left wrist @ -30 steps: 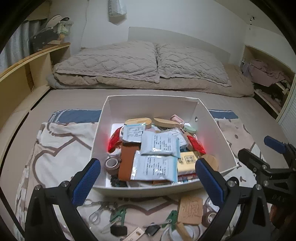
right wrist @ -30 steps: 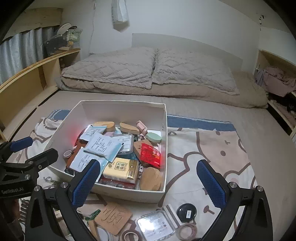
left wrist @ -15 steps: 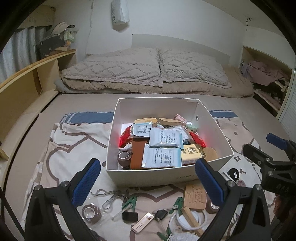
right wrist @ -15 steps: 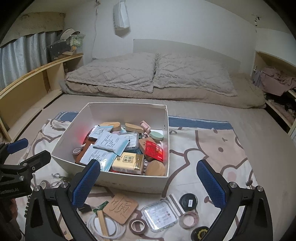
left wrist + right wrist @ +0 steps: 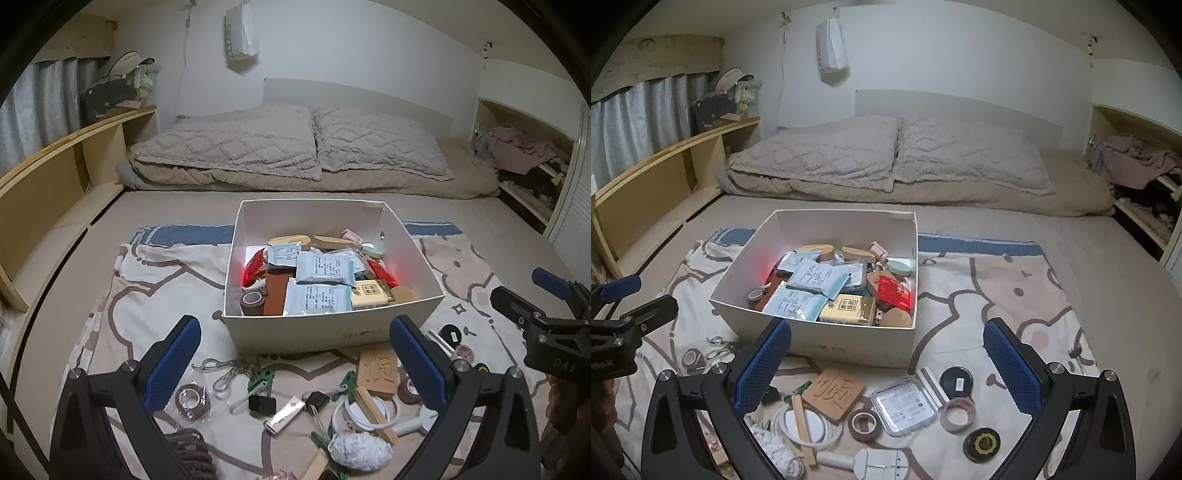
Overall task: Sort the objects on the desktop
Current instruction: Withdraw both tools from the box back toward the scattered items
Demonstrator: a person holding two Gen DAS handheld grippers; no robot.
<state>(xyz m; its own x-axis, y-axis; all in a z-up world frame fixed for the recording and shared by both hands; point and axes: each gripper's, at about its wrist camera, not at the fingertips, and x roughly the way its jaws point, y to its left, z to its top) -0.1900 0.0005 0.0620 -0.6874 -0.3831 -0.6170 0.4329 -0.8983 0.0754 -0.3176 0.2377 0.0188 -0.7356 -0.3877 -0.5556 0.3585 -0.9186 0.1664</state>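
Note:
A white box [image 5: 332, 334] [image 5: 849, 345] stands on a patterned blanket, filled with blue-white packets [image 5: 322, 268], a red packet [image 5: 894, 291], wooden pieces and a tape roll. In front of it lie loose items: a carved wooden tile [image 5: 377, 371] [image 5: 837, 391], tape rolls [image 5: 191, 399] [image 5: 864, 424], a clear plastic case [image 5: 905, 406], black round lids [image 5: 956, 377], clips and scissors [image 5: 221, 373]. My left gripper [image 5: 295, 365] is open above the loose items, holding nothing. My right gripper [image 5: 886, 365] is open too, empty, nearer the box's right front corner.
The blanket [image 5: 1015, 295] lies on a bed with two grey pillows [image 5: 295, 147] at the far end. A wooden shelf [image 5: 55, 177] runs along the left; a shelf with clothes [image 5: 1137, 166] is on the right. Bare blanket spreads left and right of the box.
Both grippers have drawn back and up from the box, so more of the loose items in front of it show. Both stay open and empty.

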